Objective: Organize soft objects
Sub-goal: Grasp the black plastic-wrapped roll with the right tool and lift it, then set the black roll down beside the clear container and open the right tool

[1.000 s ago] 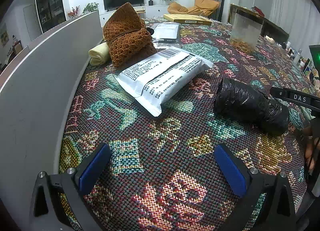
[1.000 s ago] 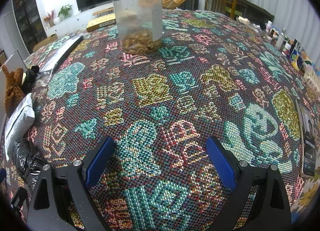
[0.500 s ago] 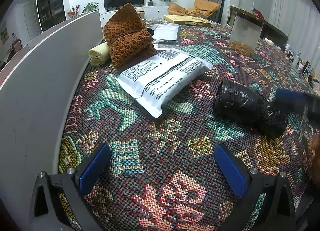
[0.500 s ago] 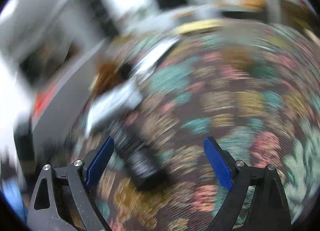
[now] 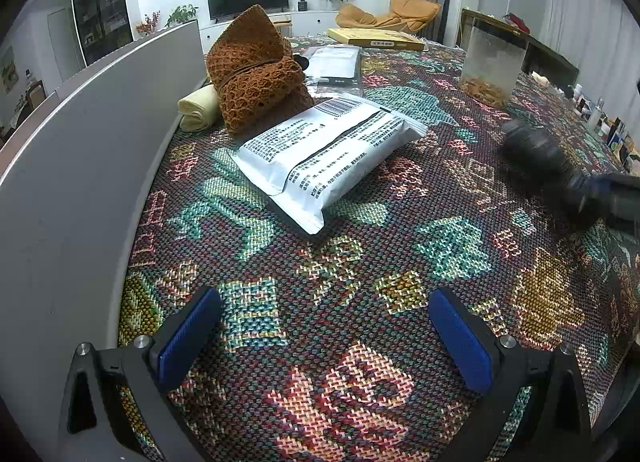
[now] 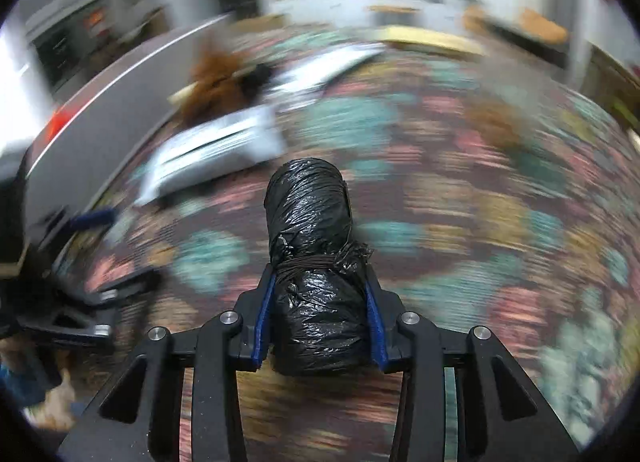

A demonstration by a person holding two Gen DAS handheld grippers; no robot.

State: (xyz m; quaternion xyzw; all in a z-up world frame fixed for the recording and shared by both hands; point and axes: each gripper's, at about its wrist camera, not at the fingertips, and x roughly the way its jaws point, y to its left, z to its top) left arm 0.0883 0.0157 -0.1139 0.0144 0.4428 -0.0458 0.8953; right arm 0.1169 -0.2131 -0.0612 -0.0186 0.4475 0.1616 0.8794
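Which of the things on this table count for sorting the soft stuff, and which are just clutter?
For the job: black plastic-wrapped roll in the right gripper; brown knitted bundle; cream cloth roll; white soft package.

Lying about: clear jar; flat yellow box; clear sleeve.

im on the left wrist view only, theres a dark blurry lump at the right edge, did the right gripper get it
Observer: Yes, the right gripper is shut on the crinkled black plastic-wrapped roll, blue pads against both sides.
Operator: which part is it gripping
Observer: The near end, just behind a dark cord wound around the roll.
Operator: is the far end free
Observer: It sticks out forward past the fingertips, nothing touching it.
Operator: and my left gripper
Observer: The left gripper is open, holding nothing, over the patterned woven tablecloth.
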